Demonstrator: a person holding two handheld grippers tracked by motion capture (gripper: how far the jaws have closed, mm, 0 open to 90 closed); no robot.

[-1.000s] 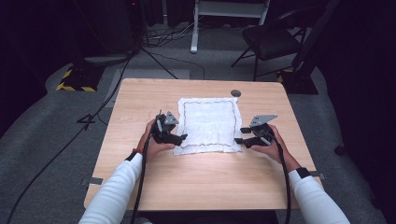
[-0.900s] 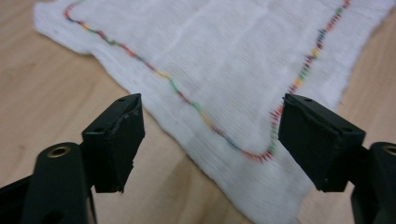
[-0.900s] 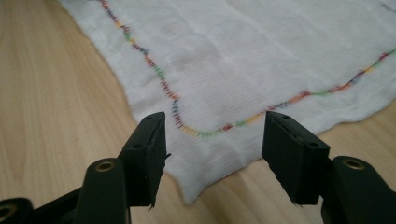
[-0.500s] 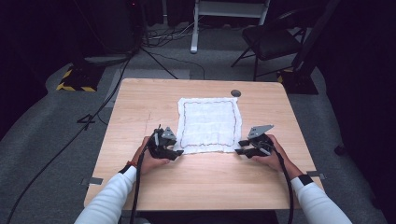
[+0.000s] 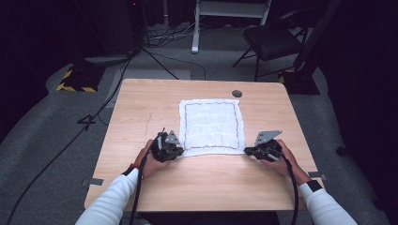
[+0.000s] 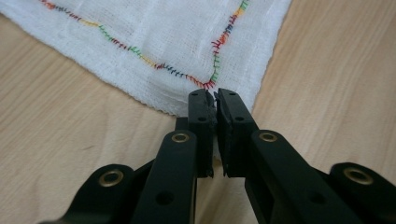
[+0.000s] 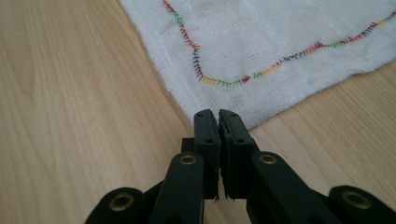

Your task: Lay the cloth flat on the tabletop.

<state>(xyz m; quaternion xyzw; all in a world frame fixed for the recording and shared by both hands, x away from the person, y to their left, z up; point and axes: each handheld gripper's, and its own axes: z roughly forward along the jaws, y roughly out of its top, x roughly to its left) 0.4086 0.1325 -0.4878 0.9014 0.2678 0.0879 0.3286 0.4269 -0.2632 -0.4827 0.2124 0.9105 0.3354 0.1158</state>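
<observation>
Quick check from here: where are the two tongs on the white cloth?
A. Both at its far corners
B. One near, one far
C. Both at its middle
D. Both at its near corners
D: the left tongs and right tongs sit at the near corners of the cloth.

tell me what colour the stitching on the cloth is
Multicoloured stitching on the white cloth; clearest in the left gripper view.

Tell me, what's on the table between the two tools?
The near edge of the white cloth stretches between the left tool and right tool, in the high view.
</observation>
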